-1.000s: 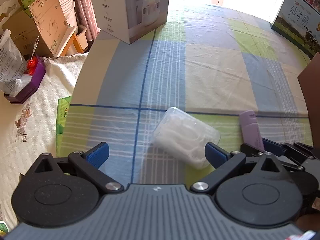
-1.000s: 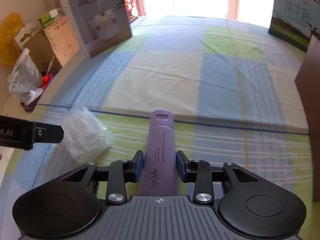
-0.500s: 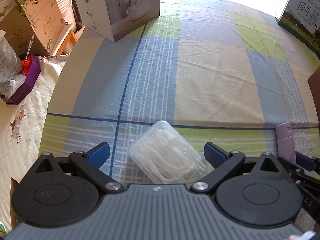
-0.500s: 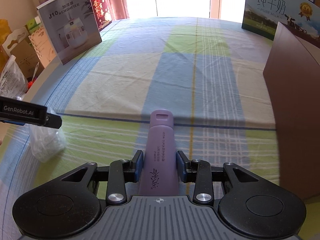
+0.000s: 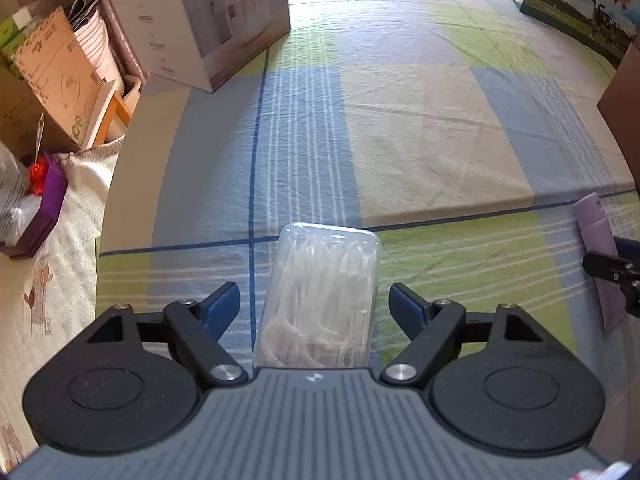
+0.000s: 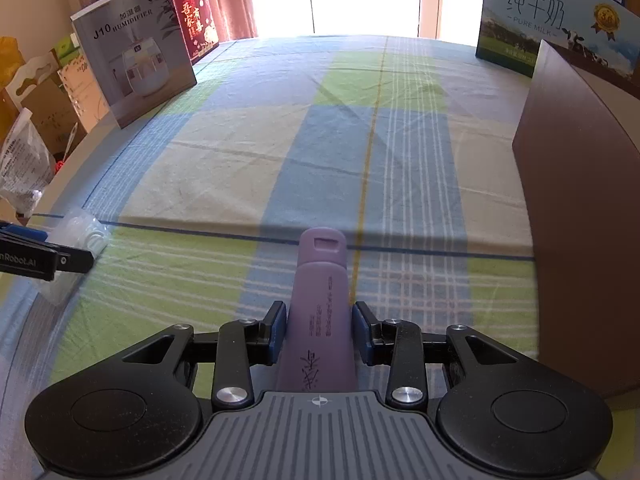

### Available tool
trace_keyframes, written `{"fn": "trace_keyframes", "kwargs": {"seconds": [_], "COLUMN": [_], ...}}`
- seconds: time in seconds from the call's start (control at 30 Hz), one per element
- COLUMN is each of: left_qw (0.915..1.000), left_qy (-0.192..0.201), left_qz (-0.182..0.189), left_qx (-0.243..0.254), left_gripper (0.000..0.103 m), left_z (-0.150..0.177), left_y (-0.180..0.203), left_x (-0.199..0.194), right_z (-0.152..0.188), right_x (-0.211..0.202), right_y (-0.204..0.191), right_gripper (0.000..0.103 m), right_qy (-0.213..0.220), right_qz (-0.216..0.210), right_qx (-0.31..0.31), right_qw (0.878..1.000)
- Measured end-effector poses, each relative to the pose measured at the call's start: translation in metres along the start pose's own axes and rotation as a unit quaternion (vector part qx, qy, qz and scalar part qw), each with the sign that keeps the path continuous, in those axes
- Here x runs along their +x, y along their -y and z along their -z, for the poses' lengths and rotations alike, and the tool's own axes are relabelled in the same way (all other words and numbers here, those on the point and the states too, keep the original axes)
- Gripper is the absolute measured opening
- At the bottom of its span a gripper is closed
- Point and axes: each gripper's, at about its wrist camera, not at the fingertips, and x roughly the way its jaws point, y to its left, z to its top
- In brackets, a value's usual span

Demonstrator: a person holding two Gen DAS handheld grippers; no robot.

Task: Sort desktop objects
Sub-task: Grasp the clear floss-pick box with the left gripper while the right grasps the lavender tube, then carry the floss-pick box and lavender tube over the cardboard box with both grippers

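Left wrist view: your left gripper (image 5: 314,304) stands wide, its blue pads clear of both sides of the clear floss-pick box (image 5: 320,296), which lies on the plaid tablecloth (image 5: 400,140) directly between them, long axis running forward along the fingers. Right wrist view: your right gripper (image 6: 319,330) grips the purple tube (image 6: 320,320) at mid-body, sealed end pointing forward, with the brown box (image 6: 580,200) close on the right.
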Motion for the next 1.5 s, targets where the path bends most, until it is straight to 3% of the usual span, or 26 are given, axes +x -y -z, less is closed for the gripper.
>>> {"fn": "trace_keyframes", "kwargs": {"seconds": [0.03,0.13,0.33,0.77,1.07,1.5], "left_qw": [1.0000,0.9999,0.9999,0.9973,0.9961,0.9871], "left_qy": [-0.006,-0.004,0.000,-0.021,-0.004,0.048], "left_qz": [0.003,0.012,0.016,0.059,0.077,0.132], "left_qx": [0.006,0.002,0.004,0.039,0.044,0.077], "left_gripper": [0.062,0.055,0.054,0.054,0.054,0.054], "left_z": [-0.001,0.000,0.011,0.047,0.059,0.048], "left_y": [0.002,0.003,0.012,0.059,0.090,0.178], "left_x": [0.003,0.004,-0.003,-0.031,-0.061,-0.120], "right_z": [-0.001,-0.004,0.000,0.036,0.061,0.073], "right_x": [0.001,0.004,0.005,-0.028,-0.061,-0.137], "right_y": [0.000,0.000,-0.012,-0.009,0.022,0.093], "right_gripper": [0.033,0.033,0.032,0.031,0.031,0.031], "right_qy": [0.001,0.005,0.009,-0.027,-0.052,-0.016], "right_qz": [0.000,0.003,0.017,-0.020,-0.056,-0.081], "right_qx": [-0.001,-0.004,-0.051,-0.049,0.003,0.064], "right_qw": [1.000,1.000,0.998,0.998,0.997,0.995]}}
